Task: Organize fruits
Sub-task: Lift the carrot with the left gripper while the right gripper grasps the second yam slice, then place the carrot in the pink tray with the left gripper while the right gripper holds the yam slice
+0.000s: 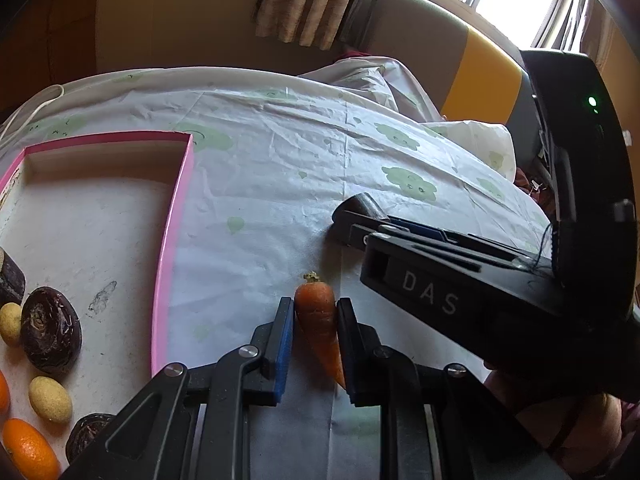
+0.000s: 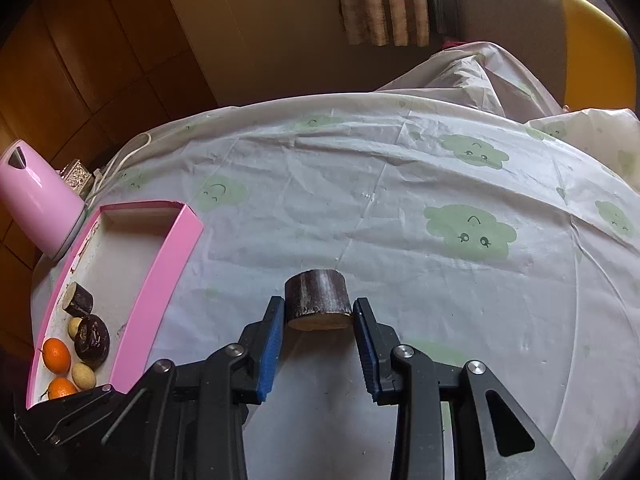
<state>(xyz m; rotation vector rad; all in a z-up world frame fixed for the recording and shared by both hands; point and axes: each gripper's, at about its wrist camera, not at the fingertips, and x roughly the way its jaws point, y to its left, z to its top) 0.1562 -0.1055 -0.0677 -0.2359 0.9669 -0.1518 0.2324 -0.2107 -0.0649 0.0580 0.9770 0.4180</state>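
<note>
My left gripper is shut on a small orange carrot, stem end pointing away, just above the tablecloth to the right of the pink tray. My right gripper is shut on a dark brown sugarcane stub, its pale cut face toward me. In the left wrist view the right gripper's body shows at right, with the stub's end at its tip. The tray holds dark water chestnuts, small yellow fruits, oranges and another cane piece.
A pink kettle stands behind the tray at the left. A white cord runs along the table's far left edge. The cloud-print tablecloth covers the table. A yellow and grey chair stands at the far right.
</note>
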